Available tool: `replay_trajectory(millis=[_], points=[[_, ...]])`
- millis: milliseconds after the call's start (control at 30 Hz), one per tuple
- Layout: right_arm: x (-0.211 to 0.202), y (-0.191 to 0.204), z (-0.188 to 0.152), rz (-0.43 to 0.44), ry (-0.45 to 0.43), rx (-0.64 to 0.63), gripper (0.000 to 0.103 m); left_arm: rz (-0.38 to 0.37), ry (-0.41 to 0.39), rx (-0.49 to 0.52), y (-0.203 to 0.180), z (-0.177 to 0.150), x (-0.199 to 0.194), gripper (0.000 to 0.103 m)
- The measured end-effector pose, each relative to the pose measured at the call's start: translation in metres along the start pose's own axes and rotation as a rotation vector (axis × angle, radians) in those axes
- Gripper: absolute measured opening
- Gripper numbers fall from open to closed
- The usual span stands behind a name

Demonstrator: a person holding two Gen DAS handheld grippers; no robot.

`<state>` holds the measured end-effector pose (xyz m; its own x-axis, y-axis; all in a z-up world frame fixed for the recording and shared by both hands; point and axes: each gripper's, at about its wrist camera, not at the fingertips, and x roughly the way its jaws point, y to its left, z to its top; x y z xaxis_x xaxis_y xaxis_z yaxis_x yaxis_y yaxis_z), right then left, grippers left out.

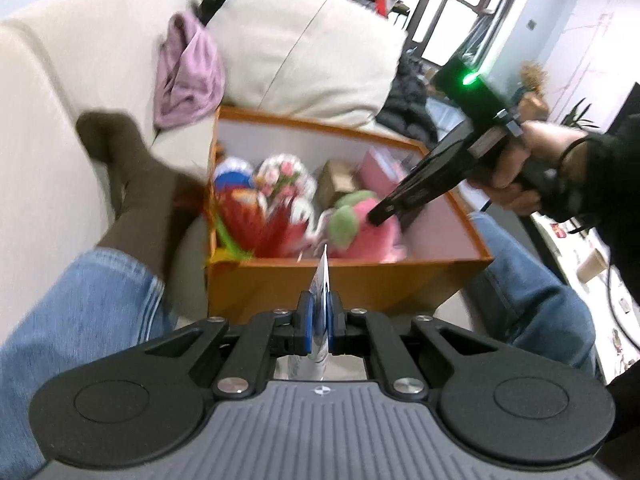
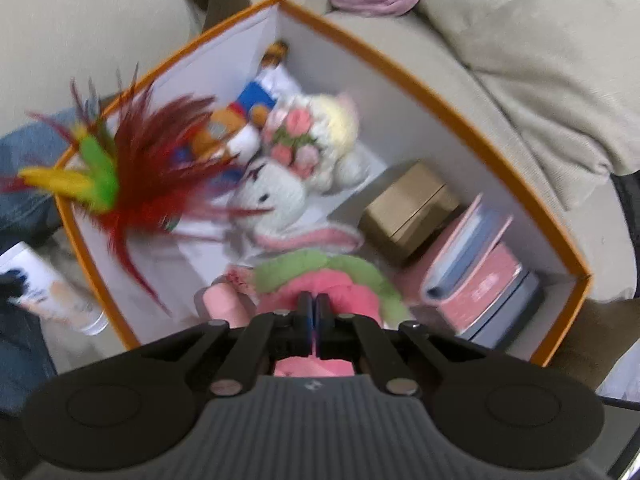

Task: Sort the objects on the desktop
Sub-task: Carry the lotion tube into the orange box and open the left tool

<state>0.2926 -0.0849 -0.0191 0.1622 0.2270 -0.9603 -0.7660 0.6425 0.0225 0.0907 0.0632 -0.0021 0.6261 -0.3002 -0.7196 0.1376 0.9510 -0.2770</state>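
Because it is thin and glossy, the white-and-blue printed flat packet (image 1: pixel 321 304) pinched edge-on in the left hand-held gripper (image 1: pixel 319 314) looks light and somewhat floppy, likely to slip unless the pads grip low near its base, as they do now; its long axis runs straight ahead toward twelve o'clock, with the free tip aimed at the near wall of the orange cardboard box with white inside (image 1: pixel 352 280). In the right wrist view, the right hand-held gripper (image 2: pixel 312 312) has its fingers drawn together on the pink plush toy with green fuzzy leaves (image 2: pixel 320 280), which sits low in the box at six o'clock; it should be soft, light and squashy, so a pinch of its fabric will probably hold it. At three o'clock stands a stack of pink and grey books (image 2: pixel 484 280), stiff and heavier, beside a small tan cardboard carton (image 2: pixel 408 208). At nine o'clock, red, green and yellow feathers (image 2: pixel 132 168) spread over the rim, fragile. Farther off, at twelve, lie white plush toys with pink flowers (image 2: pixel 308 148), then the beige sofa cushion (image 2: pixel 520 60) beyond.
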Motion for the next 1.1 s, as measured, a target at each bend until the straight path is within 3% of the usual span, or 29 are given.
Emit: replay_trajectory(millis=[100,167,333,400,467,600,700,800,933,1100], points=[[0.002,-0.002,-0.001,-0.001,-0.013,-0.013,0.000,-0.018,-0.019,0.008,-0.006,0.008,-0.004,0.007],[-0.003,-0.009,-0.001,-0.008,-0.032,-0.003,0.007,-0.036,-0.026,0.012,-0.009,0.012,-0.006,0.007],[-0.028,-0.012,-0.013,-0.022,-0.069,0.009,0.012,-0.065,-0.060,0.049,-0.019,0.026,-0.016,0.007],[-0.031,-0.013,-0.020,0.003,-0.052,0.008,0.017,-0.065,-0.077,0.060,-0.022,0.032,-0.018,0.007],[-0.020,-0.013,-0.025,0.029,-0.007,0.024,0.030,-0.067,-0.092,0.063,-0.025,0.038,-0.020,0.007],[-0.012,-0.013,-0.037,0.003,0.010,0.023,0.030,-0.082,-0.107,0.077,-0.032,0.055,-0.015,0.007],[-0.030,-0.017,-0.047,-0.017,-0.123,0.074,0.030,-0.086,-0.104,0.099,-0.041,0.070,-0.003,0.007],[-0.052,-0.016,-0.064,-0.099,-0.264,0.118,0.030,-0.094,-0.090,0.106,-0.052,0.083,0.020,0.007],[-0.072,-0.016,-0.094,-0.238,-0.393,0.201,0.030,-0.112,-0.047,0.084,-0.066,0.094,0.062,0.007],[-0.080,-0.024,-0.136,-0.322,-0.552,0.358,0.030,-0.103,-0.001,0.089,-0.088,0.099,0.115,0.006]])
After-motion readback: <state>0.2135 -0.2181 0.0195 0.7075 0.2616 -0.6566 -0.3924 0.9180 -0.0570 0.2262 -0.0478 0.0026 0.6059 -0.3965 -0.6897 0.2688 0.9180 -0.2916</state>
